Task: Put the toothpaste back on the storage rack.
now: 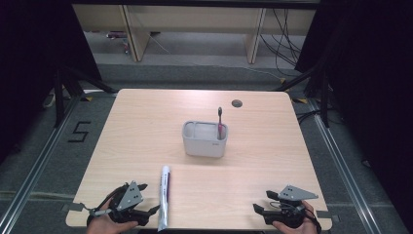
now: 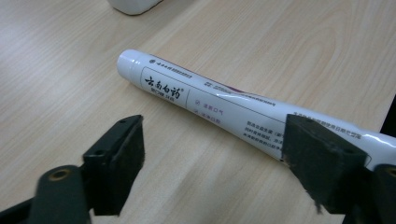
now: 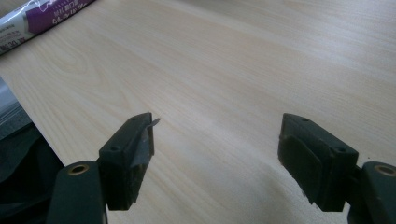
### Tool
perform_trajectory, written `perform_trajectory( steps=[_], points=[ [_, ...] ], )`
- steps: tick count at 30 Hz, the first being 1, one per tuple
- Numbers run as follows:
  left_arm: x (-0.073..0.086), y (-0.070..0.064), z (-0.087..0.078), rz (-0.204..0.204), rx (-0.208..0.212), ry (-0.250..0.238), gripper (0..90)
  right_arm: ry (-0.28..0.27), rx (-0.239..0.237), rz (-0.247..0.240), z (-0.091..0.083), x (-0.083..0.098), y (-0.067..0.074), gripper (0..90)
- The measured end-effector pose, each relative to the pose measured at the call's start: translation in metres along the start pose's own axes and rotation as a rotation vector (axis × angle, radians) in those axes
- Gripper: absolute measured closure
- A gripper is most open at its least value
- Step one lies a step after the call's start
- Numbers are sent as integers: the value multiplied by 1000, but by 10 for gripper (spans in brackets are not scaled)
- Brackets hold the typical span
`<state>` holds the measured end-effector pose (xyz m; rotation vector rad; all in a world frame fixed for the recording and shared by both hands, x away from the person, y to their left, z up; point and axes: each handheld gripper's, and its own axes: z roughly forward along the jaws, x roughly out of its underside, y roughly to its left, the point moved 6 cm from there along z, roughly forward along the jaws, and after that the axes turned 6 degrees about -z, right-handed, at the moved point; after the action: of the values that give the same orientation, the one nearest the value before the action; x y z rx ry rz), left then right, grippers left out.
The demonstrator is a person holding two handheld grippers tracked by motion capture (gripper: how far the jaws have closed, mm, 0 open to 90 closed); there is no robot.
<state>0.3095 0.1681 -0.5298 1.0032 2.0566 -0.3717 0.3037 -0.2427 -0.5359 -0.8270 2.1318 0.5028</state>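
Toothpaste tube (image 1: 164, 197) lies lengthwise just right of left gripper (image 1: 146, 199), jaws wide, not gripping; right gripper (image 1: 259, 210) farther, wide, empty.

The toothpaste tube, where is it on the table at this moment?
In the high view the toothpaste tube lies flat near the table's front edge, left of centre, just right of the left gripper and in front of the grey holder.

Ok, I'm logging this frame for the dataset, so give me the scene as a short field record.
surface: wooden table
near item: toothpaste tube, lying flat at the front edge
left gripper: open, beside the tube, not gripping
right gripper: open, over bare wood
centre: grey holder
in holder: toothbrush, upright
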Motion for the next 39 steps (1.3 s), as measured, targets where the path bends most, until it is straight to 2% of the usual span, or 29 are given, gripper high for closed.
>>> perform_trajectory(
  steps=[1, 4, 5, 6, 7, 9, 12, 13, 15, 17, 18, 21, 23, 25, 27, 28, 29, 33, 34, 35, 37, 39],
  points=[
    [0, 0, -1, 15, -4, 6, 261, 0, -3, 1, 0, 0, 0, 280],
    [1, -1, -3, 46, 8, -1, 450, 1, -2, -4, -1, 0, 0, 281],
    [2, 1, -5, 78, 1, 27, 512, 1, -2, -4, -1, 0, 0, 281],
    [2, 0, -5, 80, 3, 11, 578, 1, -1, -4, -1, 0, 0, 281],
    [3, -1, -7, 85, 6, 21, 625, 1, -2, -3, -1, 0, 0, 281],
    [2, -2, -8, 88, 7, 8, 744, 1, -3, -2, -1, 0, 0, 281],
    [3, -1, -9, 85, 8, 2, 864, 6, 5, 5, 0, 0, 0, 282],
    [4, 1, -10, 101, 1, 15, 889, 4, -1, 2, -1, 0, 0, 283],
    [6, 0, -10, 99, 11, 32, 895, 4, -1, 2, -1, 0, 1, 286],
    [7, -4, -7, 91, 38, 27, 897, 4, -1, 1, -1, 0, 0, 286],
    [8, -6, -7, 93, 44, 43, 897, 5, 3, 2, -1, 0, 0, 286],
    [9, -12, -4, 105, 69, 46, 898, 8, 3, 6, -2, 1, 0, 286],
    [9, -16, -2, 108, 85, 48, 898, 2, -17, 6, -2, 1, 0, 286],
    [9, -20, -2, 115, 96, 60, 898, 3, 2, 4, -3, 1, -1, 286],
    [8, -22, -1, 144, 103, 74, 898, 3, 9, 0, -3, 1, -1, 286],
    [8, -22, -1, 144, 103, 74, 898, 3, 9, 0, -3, 1, -1, 286],
    [8, -27, 1, 117, 122, 52, 898, 2, 11, 0, -4, 1, -1, 286],
    [8, -29, 1, 118, 130, 57, 898, 0, 9, 1, -4, 2, -1, 286],
    [8, -29, 1, 114, 132, 58, 898, 8, 0, 32, -4, 2, 1, 286],
    [8, -31, 2, 115, 138, 55, 898, 11, -3, 40, -4, 2, 2, 286],
    [8, -31, 2, 134, 135, 77, 898, 12, -5, 42, -4, 2, 2, 286],
    [8, -34, 4, 129, 147, 67, 898, 12, -5, 41, -4, 2, 2, 286]
  ],
)
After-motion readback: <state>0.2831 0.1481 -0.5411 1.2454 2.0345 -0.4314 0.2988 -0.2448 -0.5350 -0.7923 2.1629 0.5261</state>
